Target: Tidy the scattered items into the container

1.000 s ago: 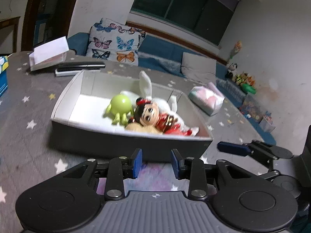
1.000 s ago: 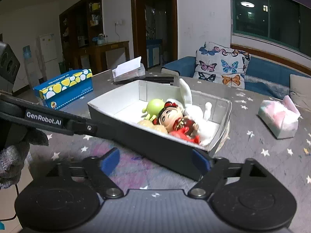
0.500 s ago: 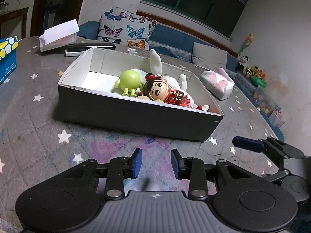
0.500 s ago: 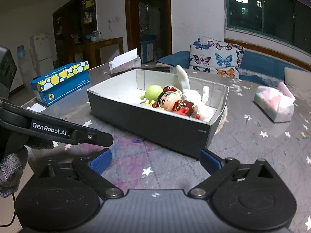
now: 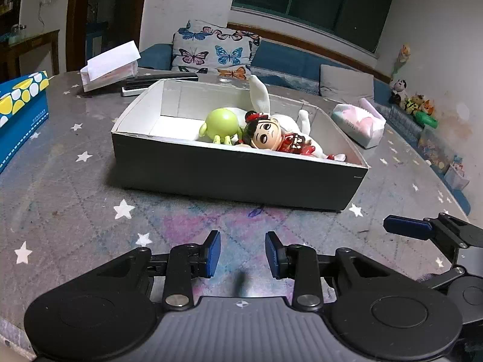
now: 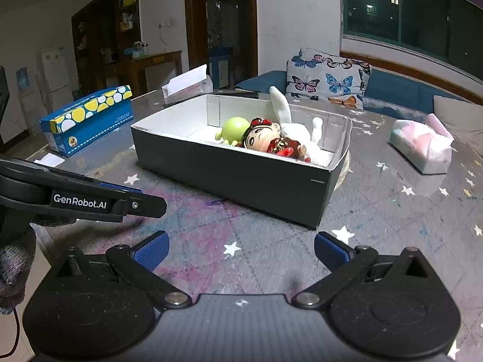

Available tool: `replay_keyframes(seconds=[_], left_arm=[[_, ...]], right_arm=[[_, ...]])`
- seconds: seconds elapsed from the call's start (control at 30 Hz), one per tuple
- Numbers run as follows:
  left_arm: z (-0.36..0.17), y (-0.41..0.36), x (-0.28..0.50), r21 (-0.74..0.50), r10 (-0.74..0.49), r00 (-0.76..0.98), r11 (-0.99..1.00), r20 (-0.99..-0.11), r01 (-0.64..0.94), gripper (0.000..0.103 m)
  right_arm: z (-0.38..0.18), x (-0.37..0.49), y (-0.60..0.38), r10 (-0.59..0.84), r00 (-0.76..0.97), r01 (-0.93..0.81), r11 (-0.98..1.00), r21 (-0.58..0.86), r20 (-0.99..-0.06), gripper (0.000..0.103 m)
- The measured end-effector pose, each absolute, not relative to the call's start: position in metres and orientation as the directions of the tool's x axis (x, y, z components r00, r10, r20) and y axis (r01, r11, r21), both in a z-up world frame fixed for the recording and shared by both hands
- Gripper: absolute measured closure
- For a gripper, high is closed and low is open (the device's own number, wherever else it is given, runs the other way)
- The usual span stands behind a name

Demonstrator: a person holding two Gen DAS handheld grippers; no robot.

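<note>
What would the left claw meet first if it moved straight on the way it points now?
Most likely the tablecloth first, since the left claw points down at the bare patch before the box. On a flatter line it would meet the dark near wall of the box. Nothing lies between its open fingers.

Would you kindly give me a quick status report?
Left gripper open, empty; right gripper just opened wide, empty. Doll, green toy in box. Nothing blocking.
</note>
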State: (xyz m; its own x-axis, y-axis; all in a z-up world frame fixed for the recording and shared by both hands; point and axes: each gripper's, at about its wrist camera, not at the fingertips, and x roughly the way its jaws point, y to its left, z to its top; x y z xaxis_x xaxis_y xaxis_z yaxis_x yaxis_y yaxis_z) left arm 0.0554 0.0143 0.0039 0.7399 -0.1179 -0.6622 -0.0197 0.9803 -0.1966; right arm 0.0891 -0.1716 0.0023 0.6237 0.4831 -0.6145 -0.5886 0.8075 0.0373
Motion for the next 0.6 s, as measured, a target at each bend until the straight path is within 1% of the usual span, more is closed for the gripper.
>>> replay_keyframes(seconds=[0.2, 0.6], left_arm=[[0.0039, 0.0119, 0.0541, -0.183, -0.111, 0.744, 0.983, -0.659, -0.016, 0.068], [-0.0049, 0.0073, 0.0598, -0.158, -0.091, 0.725, 0.987, -0.683, -0.025, 0.068]], right_arm=[[-0.0028, 0.0877, -0.1717, 0.471, 0.624, -0.575, 0.817, 0.043, -0.624, 0.0], [-0.0085, 0.0902, -0.1681, 0.442, 0.625, -0.557, 0.83, 0.03, -0.644, 0.0]])
